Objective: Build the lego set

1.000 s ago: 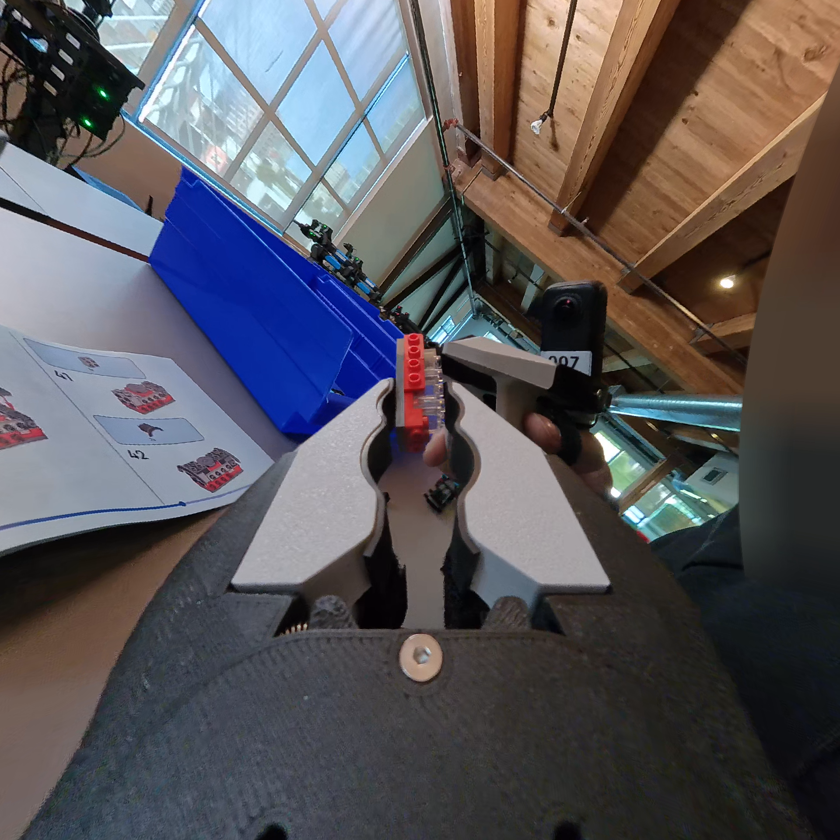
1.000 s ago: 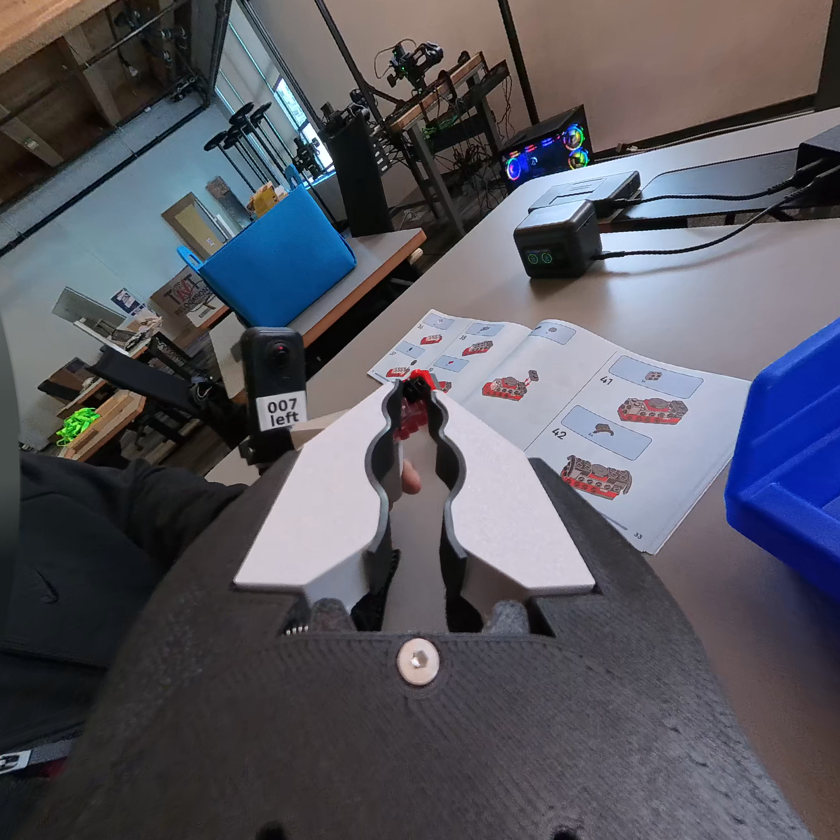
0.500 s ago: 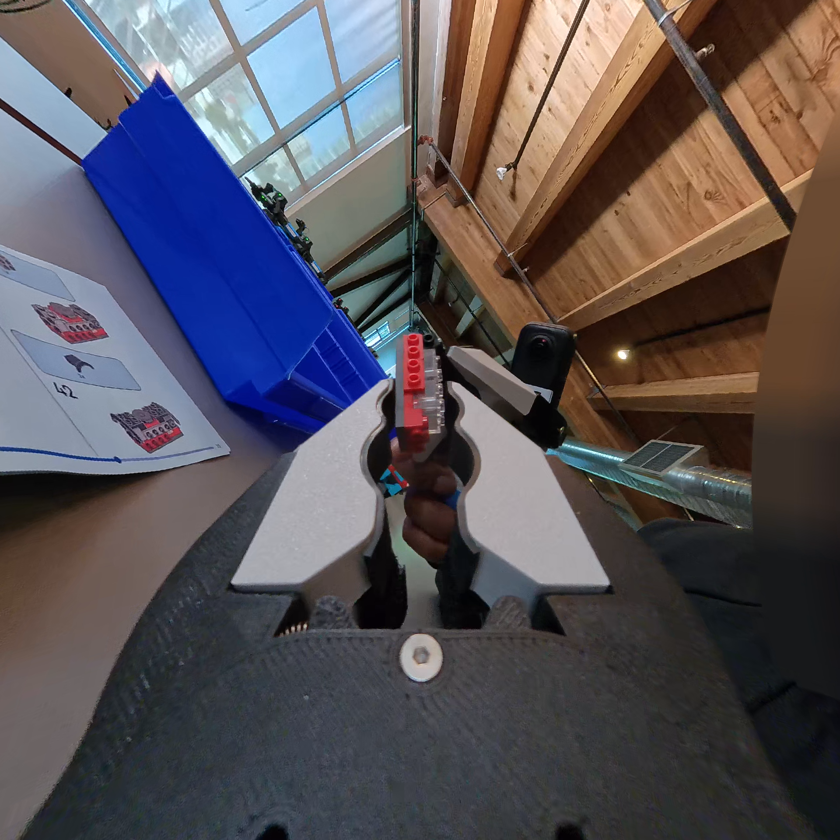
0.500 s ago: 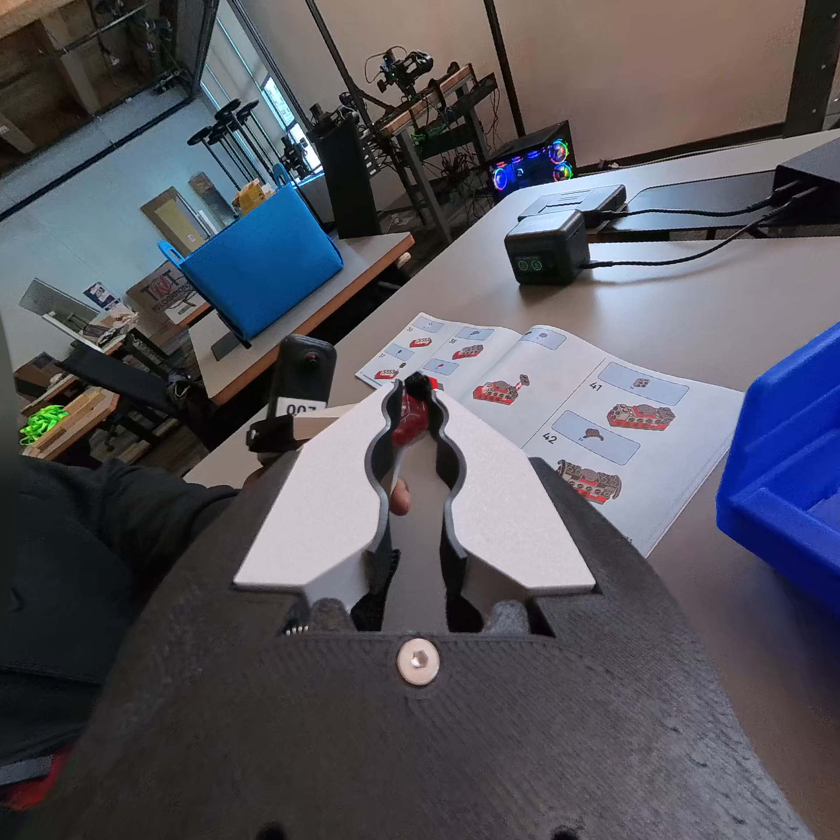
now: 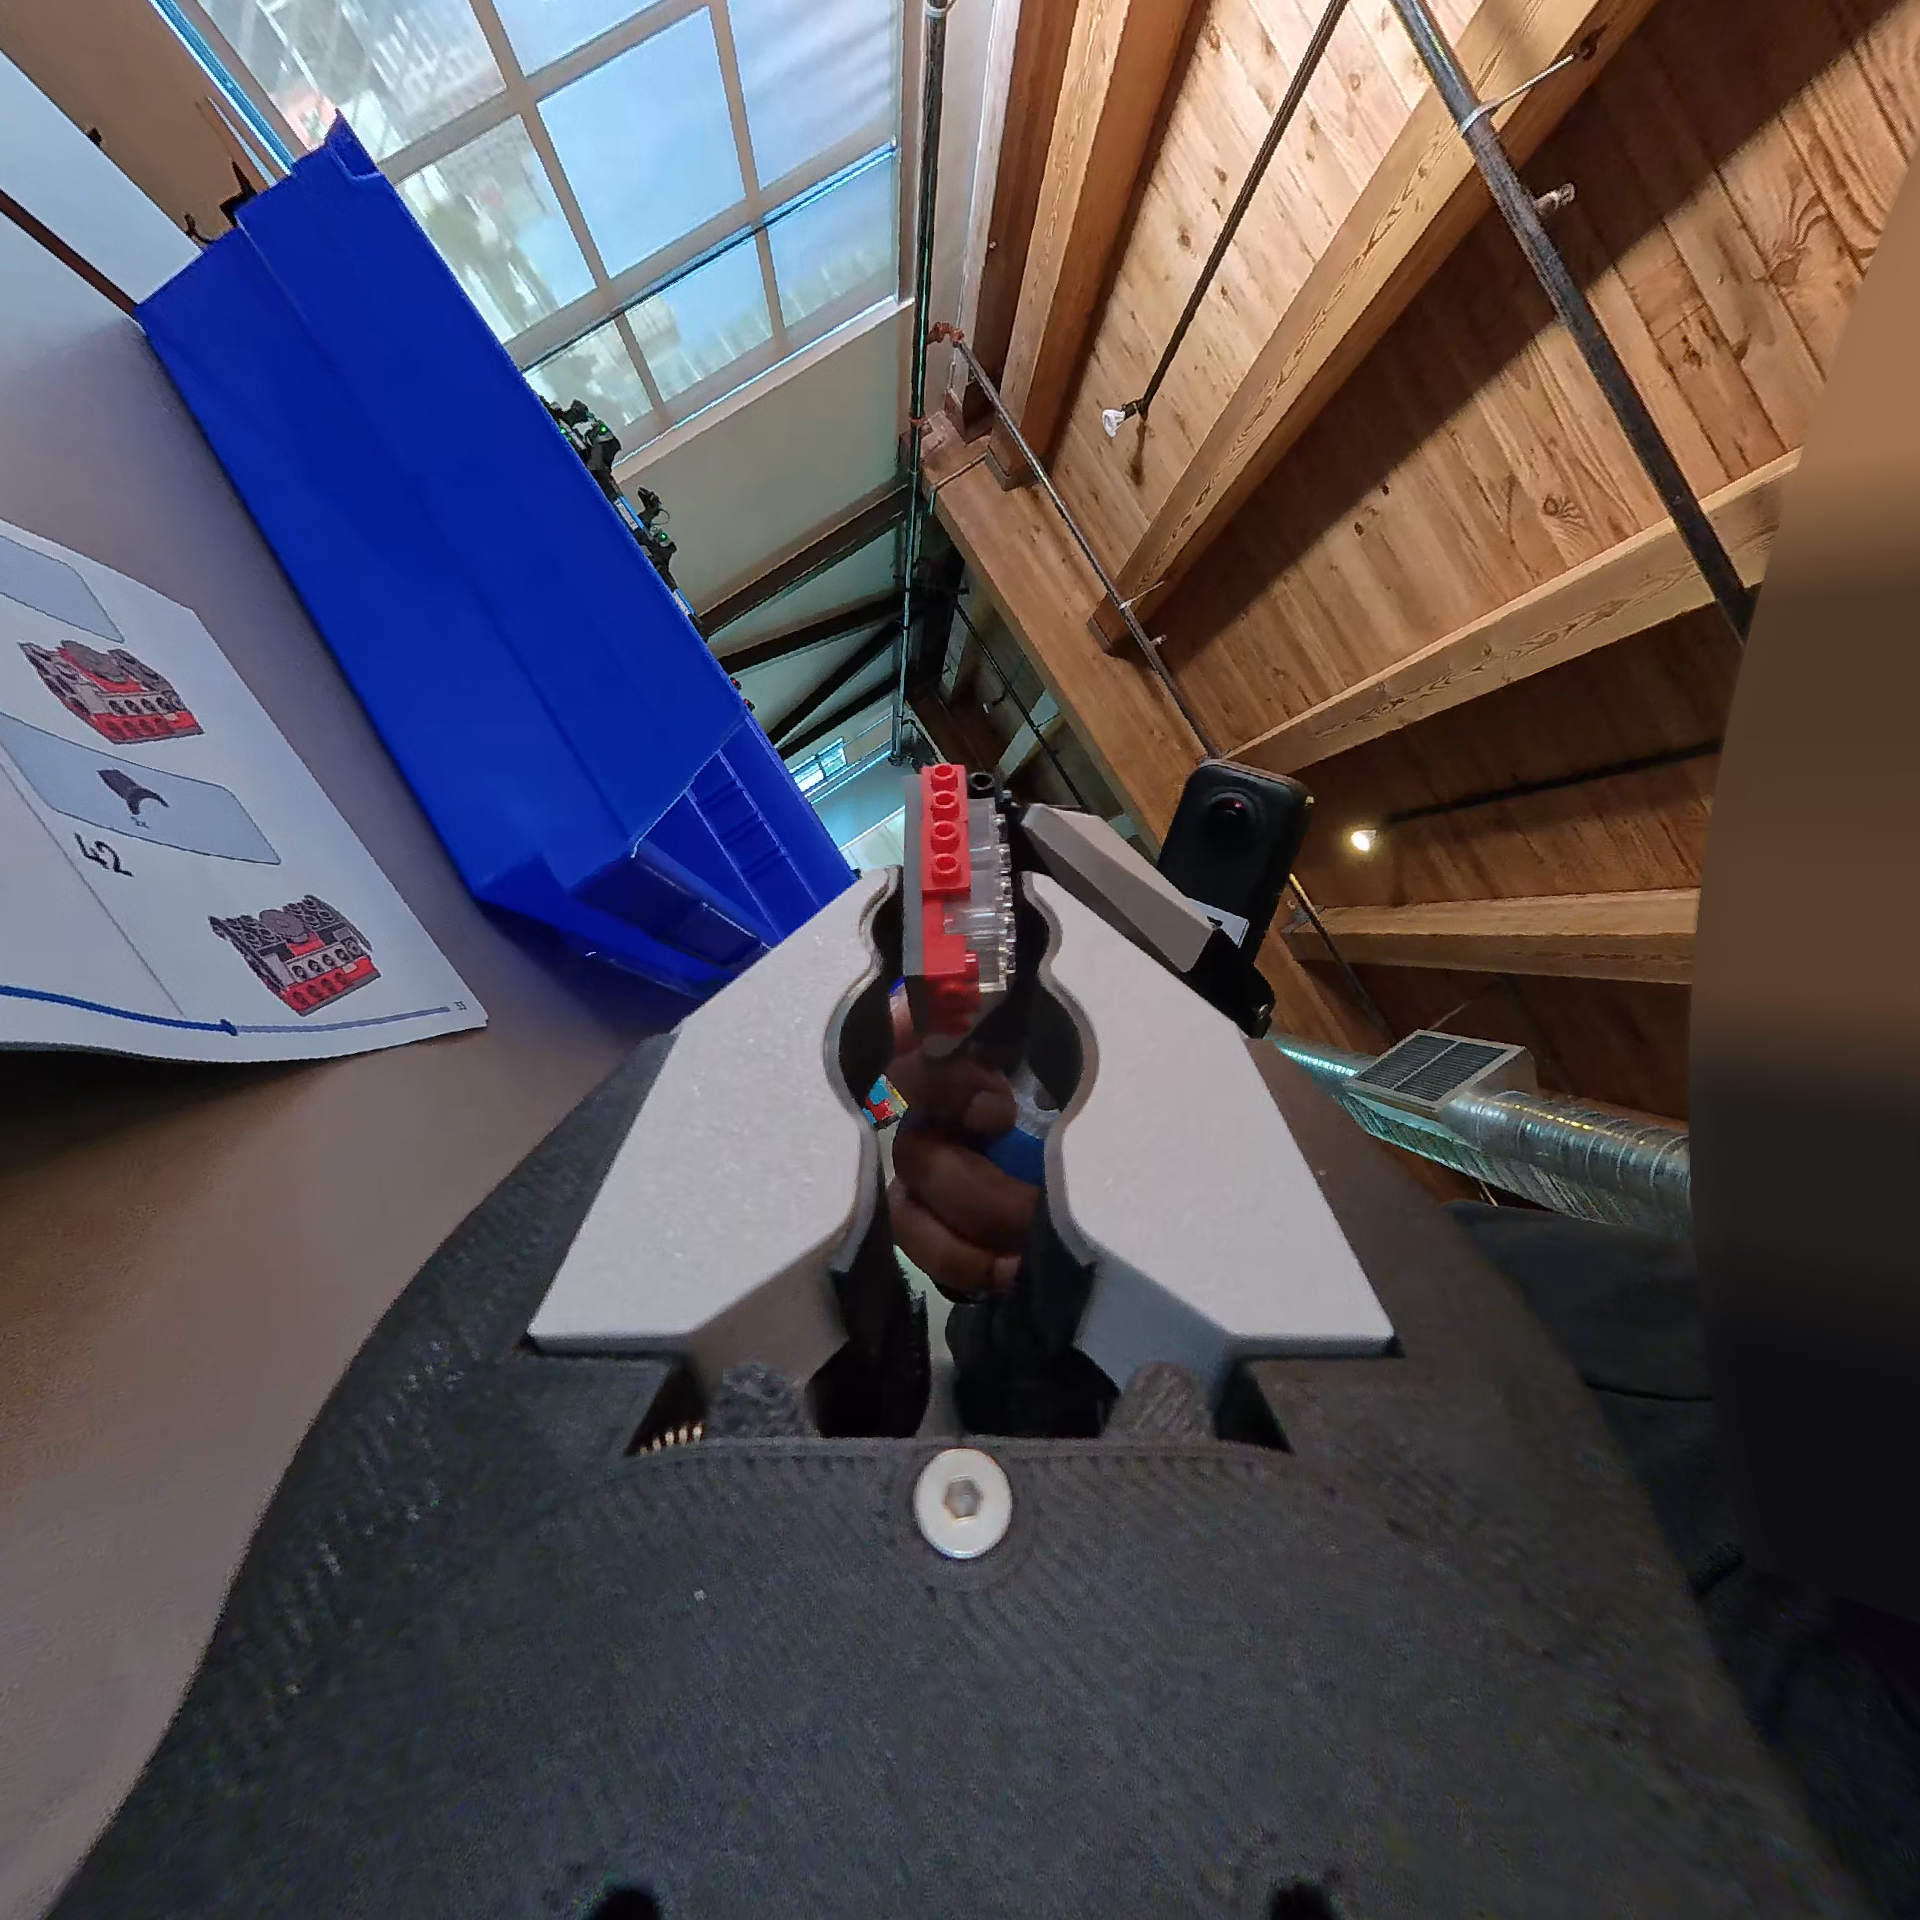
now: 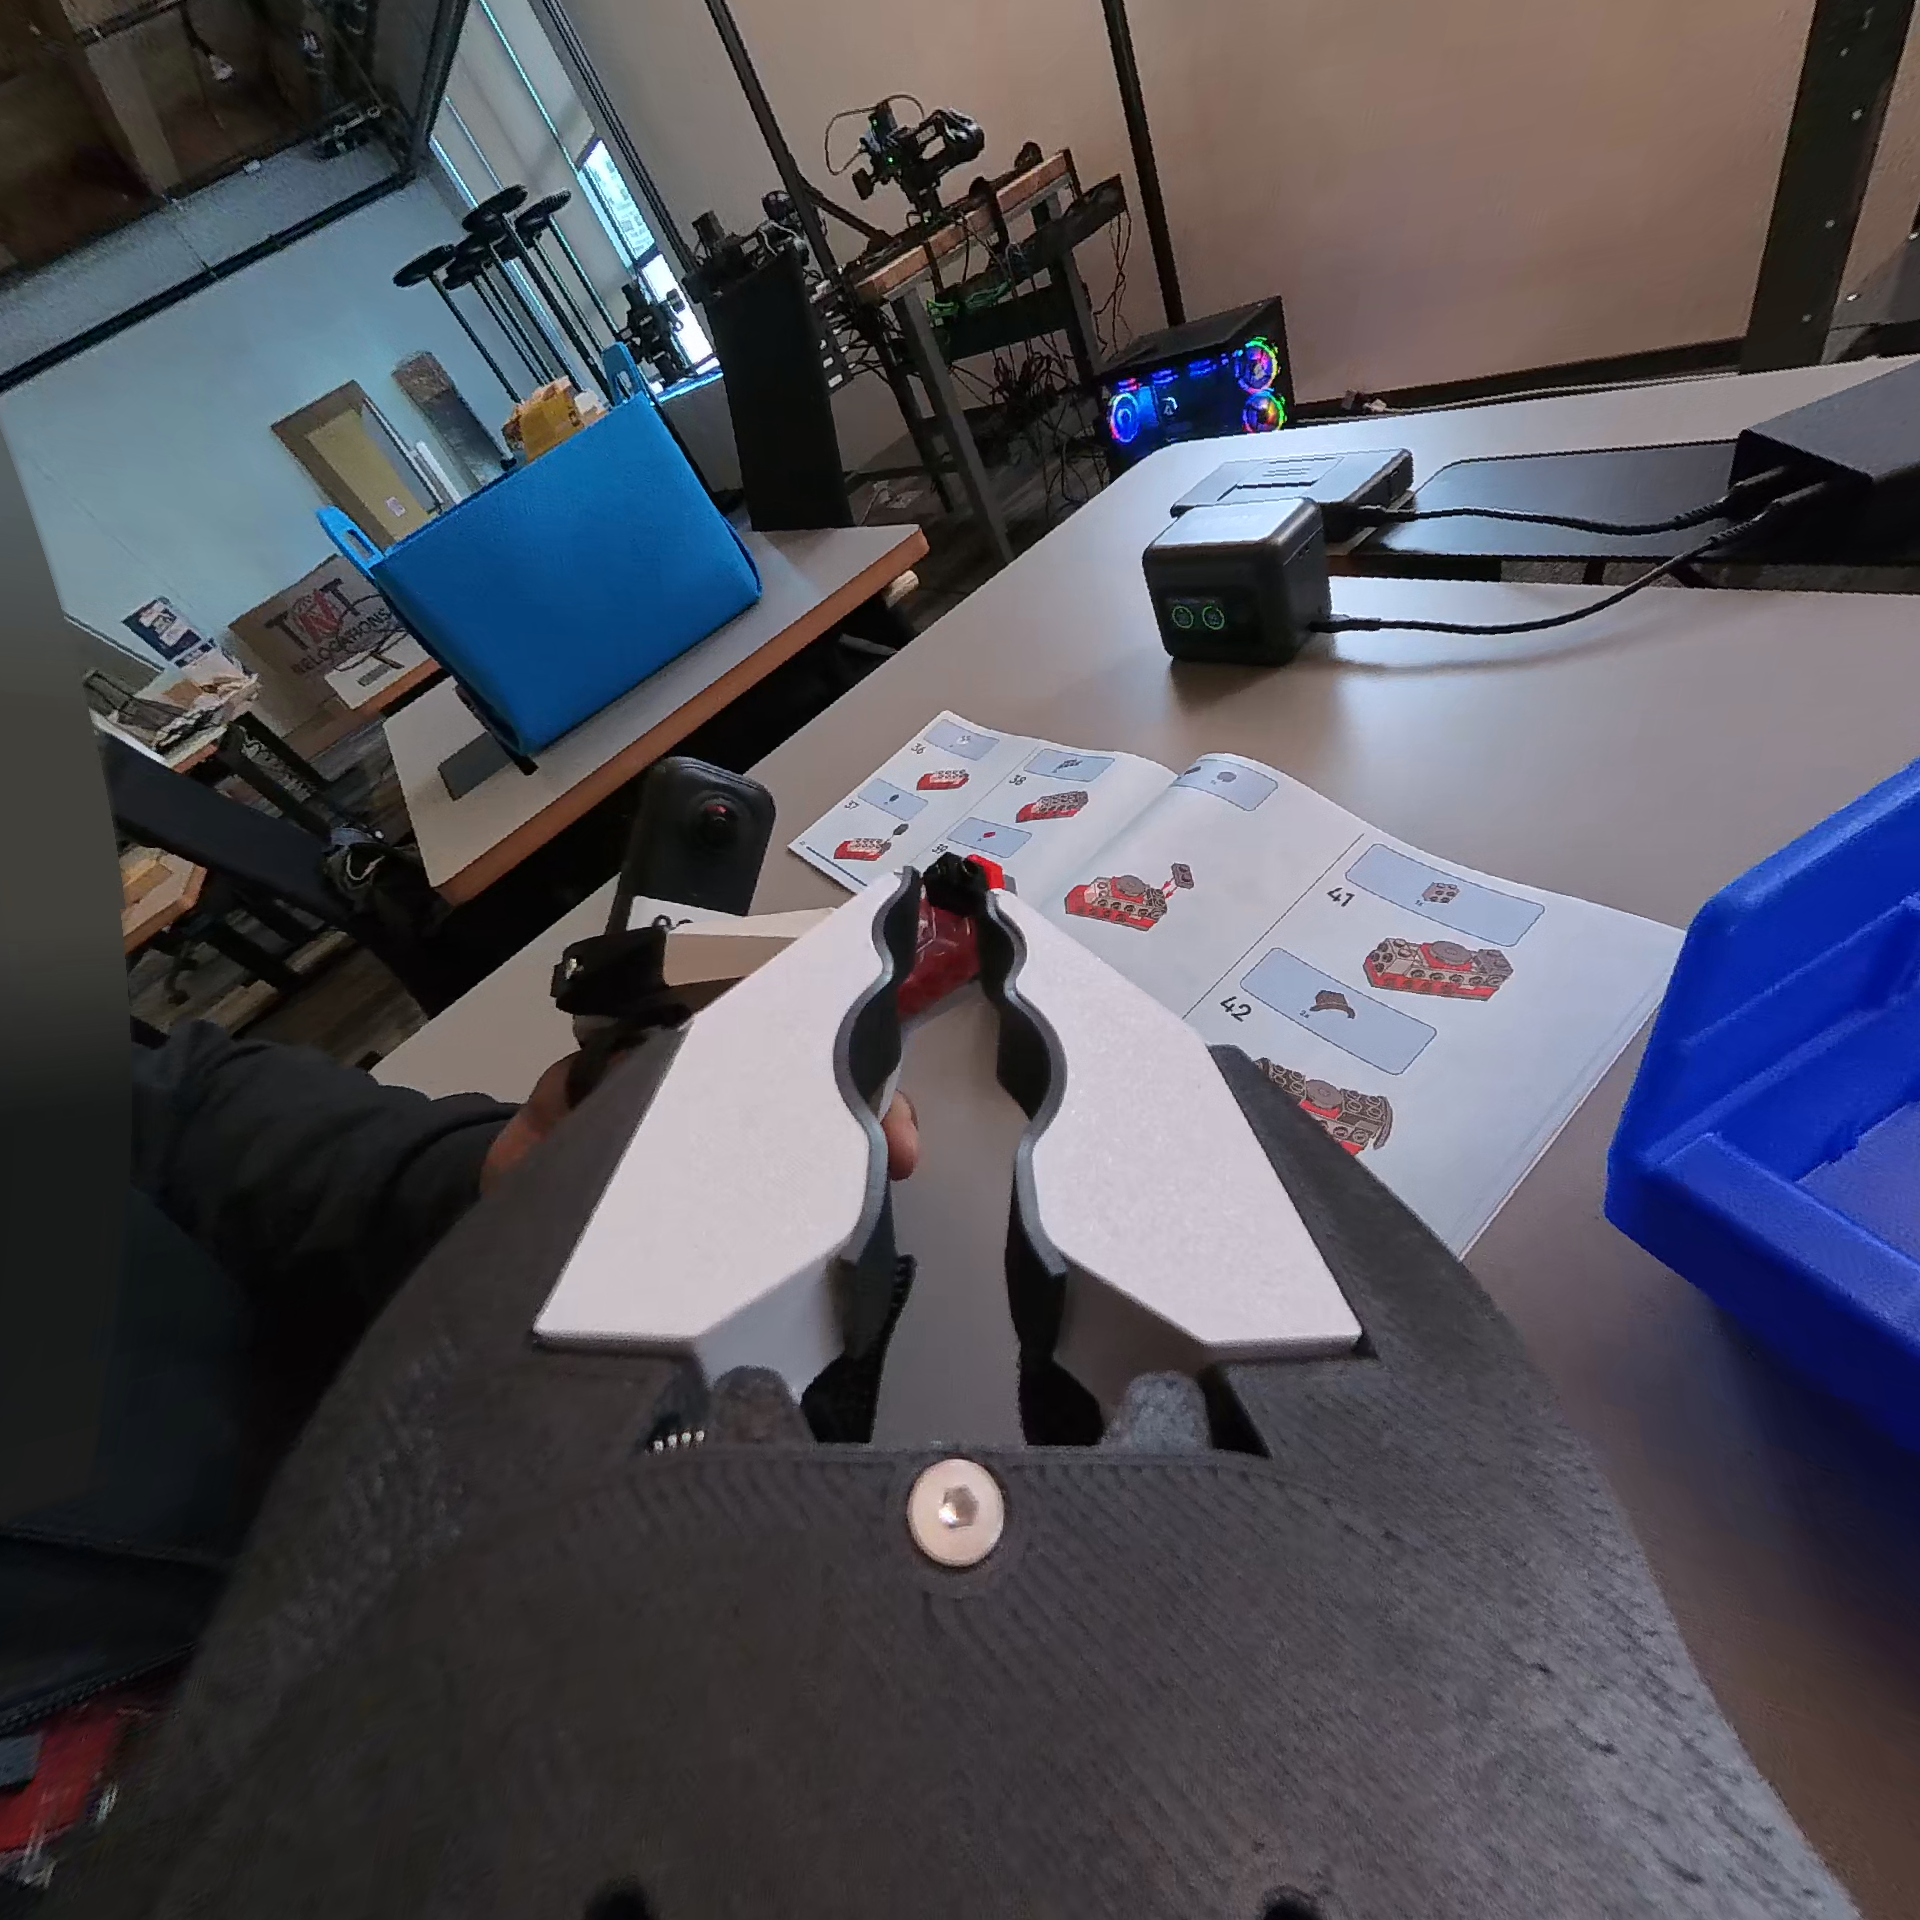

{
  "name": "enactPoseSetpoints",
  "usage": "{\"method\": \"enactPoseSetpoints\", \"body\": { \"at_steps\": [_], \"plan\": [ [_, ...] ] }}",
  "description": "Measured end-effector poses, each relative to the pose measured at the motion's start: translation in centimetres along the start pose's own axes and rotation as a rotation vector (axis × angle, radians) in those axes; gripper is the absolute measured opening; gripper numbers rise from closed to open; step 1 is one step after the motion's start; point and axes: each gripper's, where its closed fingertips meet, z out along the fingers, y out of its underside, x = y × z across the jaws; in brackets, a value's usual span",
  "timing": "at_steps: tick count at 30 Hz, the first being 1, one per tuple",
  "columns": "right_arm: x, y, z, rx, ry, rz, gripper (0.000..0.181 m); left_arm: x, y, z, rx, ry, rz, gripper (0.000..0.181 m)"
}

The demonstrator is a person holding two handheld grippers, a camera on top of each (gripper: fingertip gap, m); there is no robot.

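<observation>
My left gripper [image 5: 956,904] is shut on a small lego assembly [image 5: 951,873] of red, grey and clear bricks and holds it up in the air, studs to the left. My right gripper [image 6: 951,899] is shut on a small black piece [image 6: 951,871] and holds it against the top of the red assembly [image 6: 935,961]. In the left wrist view, a right gripper finger [image 5: 1112,883] touches the assembly's upper right side. In the right wrist view, the left gripper's finger [image 6: 727,940] comes in from the left.
An open instruction booklet [image 6: 1299,935] lies on the grey table [image 6: 1558,727]; it also shows in the left wrist view [image 5: 156,831]. A blue parts bin [image 6: 1787,1091] stands at the right, [image 5: 468,582]. A black box [image 6: 1236,592] with cables sits farther back. A hand [image 5: 961,1174] grips a handle. My left and right fingertips are right by each other.
Both grippers have stayed together on the assembly. The left view has tilted further up and the booklet has slid left. In the right view the left gripper has moved closer and lower.
</observation>
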Motion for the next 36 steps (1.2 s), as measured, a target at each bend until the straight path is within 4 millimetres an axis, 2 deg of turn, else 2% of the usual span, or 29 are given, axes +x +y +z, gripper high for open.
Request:
{"method": "enactPoseSetpoints", "body": {
  "at_steps": [23, 36],
  "plan": [
    [0.08, 0.03, -0.05, -0.007, 0.039, -0.087, 0.010, 0.12, -0.05, -0.06, 0.015, 0.049, -0.096, 0.019],
    [0.47, 0.36, 0.08, -0.026, 0.038, -0.045, 0.014, -0.09, 0.64, 0.02, 0.004, 0.049, -0.177, 0.019]
  ]
}}
